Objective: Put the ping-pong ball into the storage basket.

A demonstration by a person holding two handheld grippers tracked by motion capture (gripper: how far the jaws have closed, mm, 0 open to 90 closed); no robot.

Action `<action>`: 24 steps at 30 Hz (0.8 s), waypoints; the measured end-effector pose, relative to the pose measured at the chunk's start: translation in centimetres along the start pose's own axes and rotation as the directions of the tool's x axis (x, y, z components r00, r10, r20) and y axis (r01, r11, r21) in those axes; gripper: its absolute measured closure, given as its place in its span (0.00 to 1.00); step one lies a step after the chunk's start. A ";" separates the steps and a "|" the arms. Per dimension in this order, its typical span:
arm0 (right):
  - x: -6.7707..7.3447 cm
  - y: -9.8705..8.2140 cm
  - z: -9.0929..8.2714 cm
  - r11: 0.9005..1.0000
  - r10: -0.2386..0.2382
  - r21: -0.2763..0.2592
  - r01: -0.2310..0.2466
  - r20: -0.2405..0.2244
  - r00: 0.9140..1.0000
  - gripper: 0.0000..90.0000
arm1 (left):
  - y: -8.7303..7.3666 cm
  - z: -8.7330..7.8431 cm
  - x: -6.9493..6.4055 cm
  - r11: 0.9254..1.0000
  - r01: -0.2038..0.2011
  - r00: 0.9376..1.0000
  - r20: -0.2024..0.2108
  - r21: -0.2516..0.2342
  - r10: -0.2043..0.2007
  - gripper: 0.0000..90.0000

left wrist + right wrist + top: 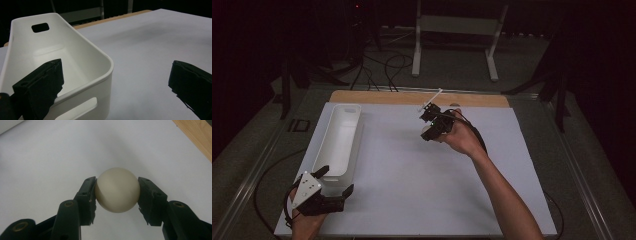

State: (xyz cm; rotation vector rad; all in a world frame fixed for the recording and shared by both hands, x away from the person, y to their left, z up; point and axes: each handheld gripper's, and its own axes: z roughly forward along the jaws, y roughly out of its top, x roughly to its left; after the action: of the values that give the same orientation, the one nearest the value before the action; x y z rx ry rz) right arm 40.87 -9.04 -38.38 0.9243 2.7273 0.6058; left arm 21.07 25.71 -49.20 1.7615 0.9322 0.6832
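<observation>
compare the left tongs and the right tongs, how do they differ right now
The left tongs stand wide open with nothing between the jaws; the right tongs are shut on a cream ball. The left tongs sit at the near end of the white bin, one jaw over its inside and one over the white sheet; the right tongs are far from the bin, over the sheet. Both have black jaws and are hand-held.

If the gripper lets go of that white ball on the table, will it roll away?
Probably yes. The ball looks perfectly round and smooth, and the white table under it looks flat, so a nudge could send it rolling. It seems hard, since the right gripper pinches it without denting it. Smooth as it is, it may slip easily.
</observation>
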 end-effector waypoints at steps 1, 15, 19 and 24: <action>0.0 0.0 0.0 1.000 -0.006 -0.001 0.006 0.002 1.000 0.57 | 0.0 0.0 0.0 1.000 0.000 1.000 0.000 0.000 0.000 0.00; 0.6 0.6 0.2 1.000 -0.017 -0.005 0.017 -0.008 1.000 0.57 | 0.0 0.0 0.0 1.000 0.000 1.000 0.001 -0.001 0.000 0.00; 0.7 0.7 0.2 1.000 -0.025 -0.005 0.025 -0.009 1.000 0.57 | 0.0 0.0 0.0 1.000 0.000 1.000 0.001 -0.001 0.000 0.00; 1.0 1.0 0.3 0.999 -0.035 -0.006 0.035 -0.012 0.999 0.57 | 0.0 0.0 0.0 1.000 -0.002 1.000 0.000 0.001 0.002 0.00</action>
State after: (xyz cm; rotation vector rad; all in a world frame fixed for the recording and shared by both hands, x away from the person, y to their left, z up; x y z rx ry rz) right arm 40.68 -7.64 -38.24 0.8720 2.7447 0.6149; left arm 21.06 25.75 -49.19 1.7634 0.9309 0.6839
